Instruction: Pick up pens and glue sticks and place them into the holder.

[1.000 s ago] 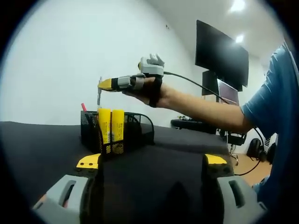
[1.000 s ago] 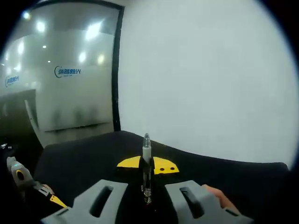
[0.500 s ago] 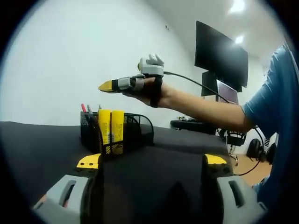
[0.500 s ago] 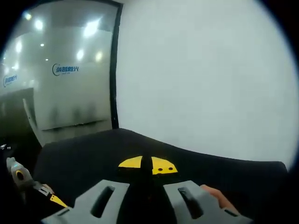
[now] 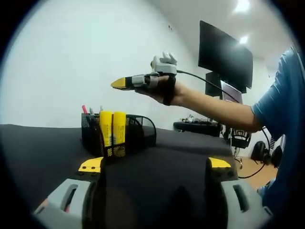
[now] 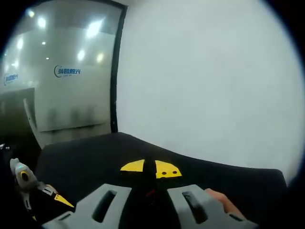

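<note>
On the left of the left gripper view the black mesh holder [image 5: 119, 134] stands on the dark counter [image 5: 43, 148], toward its far edge, with two yellow glue sticks [image 5: 112, 129] upright in its near compartment and the tips of pens [image 5: 86, 109] poking up at its far left corner. Nearest the camera the left tongs [image 5: 155, 164] rest low over the counter with their jaws spread wide and nothing between them. Above and just right of the holder, the right tongs [image 5: 119, 83] hang in a person's hand [image 5: 164, 90], their yellow tips pressed together and bare; a second ago a pen hung from those tips directly over the holder, half a second ago it was already gone from them, and now the hand has lifted higher and drawn rightward. In the right gripper view the same tongs [image 6: 150, 168] show yellow tips closed on nothing, where the pen stood clamped a second ago, and the left tongs [image 6: 45, 191] peek in at the lower left. By my reading that pen has dropped into the holder, so this placement is done and the right hand is free for whatever stationery remains.
</note>
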### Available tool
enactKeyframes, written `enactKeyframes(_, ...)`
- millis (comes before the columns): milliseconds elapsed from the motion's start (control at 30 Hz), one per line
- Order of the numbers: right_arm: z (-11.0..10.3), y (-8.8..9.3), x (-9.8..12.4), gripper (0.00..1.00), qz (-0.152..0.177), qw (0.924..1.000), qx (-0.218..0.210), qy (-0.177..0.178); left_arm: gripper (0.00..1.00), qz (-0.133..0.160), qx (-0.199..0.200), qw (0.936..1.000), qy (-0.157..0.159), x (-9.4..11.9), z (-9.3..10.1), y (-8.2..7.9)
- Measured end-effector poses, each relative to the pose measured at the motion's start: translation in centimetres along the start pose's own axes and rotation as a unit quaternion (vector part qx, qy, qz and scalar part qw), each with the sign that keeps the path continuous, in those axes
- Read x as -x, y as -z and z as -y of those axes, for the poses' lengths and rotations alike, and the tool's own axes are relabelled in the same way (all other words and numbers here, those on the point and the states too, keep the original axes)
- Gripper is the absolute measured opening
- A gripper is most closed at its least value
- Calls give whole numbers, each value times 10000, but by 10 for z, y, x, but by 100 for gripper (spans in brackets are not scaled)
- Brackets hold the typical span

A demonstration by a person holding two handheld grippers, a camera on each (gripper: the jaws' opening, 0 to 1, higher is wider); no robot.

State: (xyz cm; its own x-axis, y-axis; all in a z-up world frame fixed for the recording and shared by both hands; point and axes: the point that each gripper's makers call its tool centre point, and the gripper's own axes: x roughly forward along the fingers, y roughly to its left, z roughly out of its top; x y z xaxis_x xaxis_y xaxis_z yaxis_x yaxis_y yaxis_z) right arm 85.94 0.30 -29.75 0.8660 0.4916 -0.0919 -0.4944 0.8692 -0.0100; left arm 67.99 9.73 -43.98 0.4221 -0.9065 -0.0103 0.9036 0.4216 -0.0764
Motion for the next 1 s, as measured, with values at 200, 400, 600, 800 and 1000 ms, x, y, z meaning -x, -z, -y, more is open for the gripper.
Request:
enactKeyframes(200, 10, -9, 23, 3, 69, 9999, 1, 128, 82, -22, 45, 10000, -32, 0, -1, 1)
enactKeyframes(400, 20, -18, 51, 4, 146, 9995, 29, 276, 81, -83, 63, 9999, -59, 0, -2, 4)
enactKeyframes(600, 23, -25, 87, 6, 282, 9989, -11, 361, 80, -47, 173, 9998, -110, 1, -4, 2)
enactKeyframes(800, 19, -17, 117, 9, 303, 9986, 22, 427, 80, -59, 219, 9997, -99, 0, -12, 2)
enactKeyframes(1000, 12, -4, 140, 13, 264, 9983, 153, 493, 80, -81, 269, 9995, -108, 0, -11, 2)
